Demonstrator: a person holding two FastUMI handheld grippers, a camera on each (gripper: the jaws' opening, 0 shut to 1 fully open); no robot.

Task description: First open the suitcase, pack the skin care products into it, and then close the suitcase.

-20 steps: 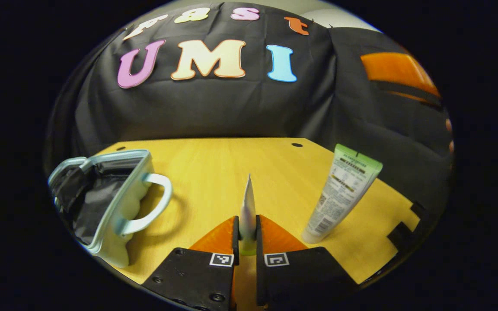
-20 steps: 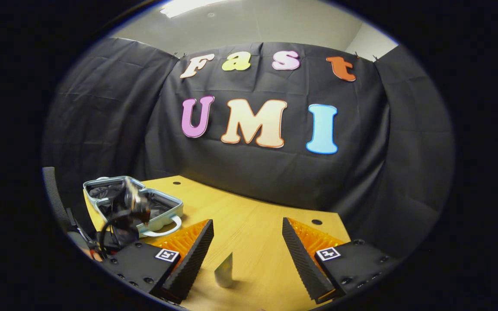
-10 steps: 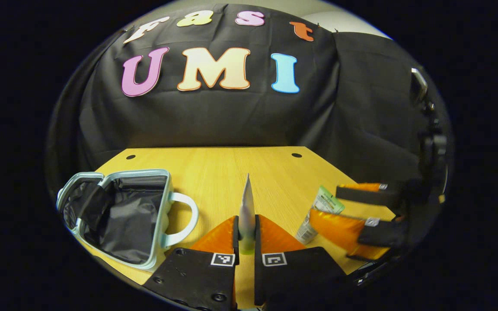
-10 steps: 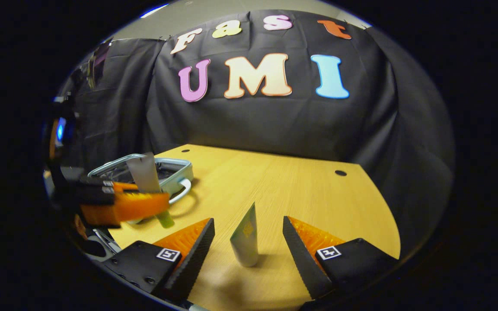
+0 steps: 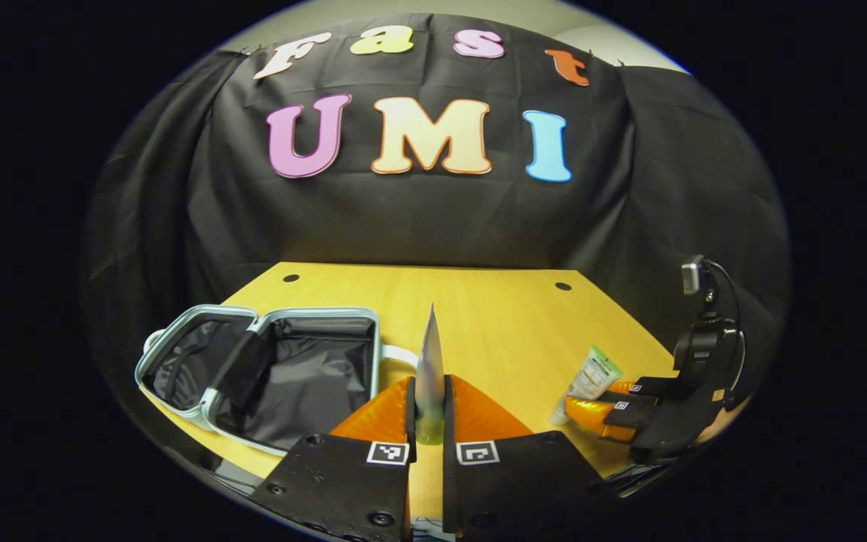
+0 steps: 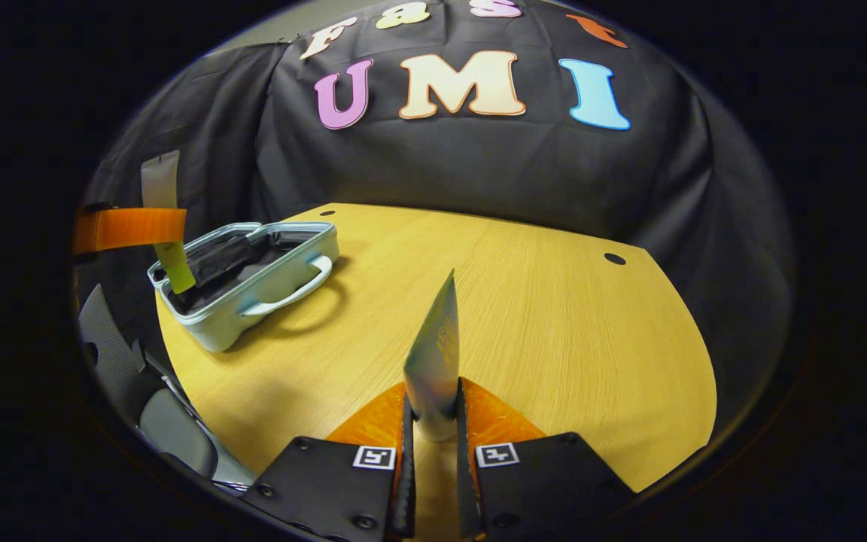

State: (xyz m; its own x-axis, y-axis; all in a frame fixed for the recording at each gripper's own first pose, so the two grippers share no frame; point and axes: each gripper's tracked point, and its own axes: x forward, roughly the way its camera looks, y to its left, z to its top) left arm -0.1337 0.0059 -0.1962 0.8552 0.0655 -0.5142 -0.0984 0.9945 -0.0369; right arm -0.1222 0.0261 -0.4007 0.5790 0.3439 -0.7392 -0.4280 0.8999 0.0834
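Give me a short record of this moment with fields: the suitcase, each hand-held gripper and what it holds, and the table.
suitcase: light blue suitcase, open flat on the table, dark lining showing, nothing packed inside
left hand-held gripper: shut on a silver tube with a green cap, held above the suitcase area in the right gripper view
right hand-held gripper: shut on a white and green tube, which stands cap down on the table
table: yellow wooden table
stage: suitcase opened, products not yet packed
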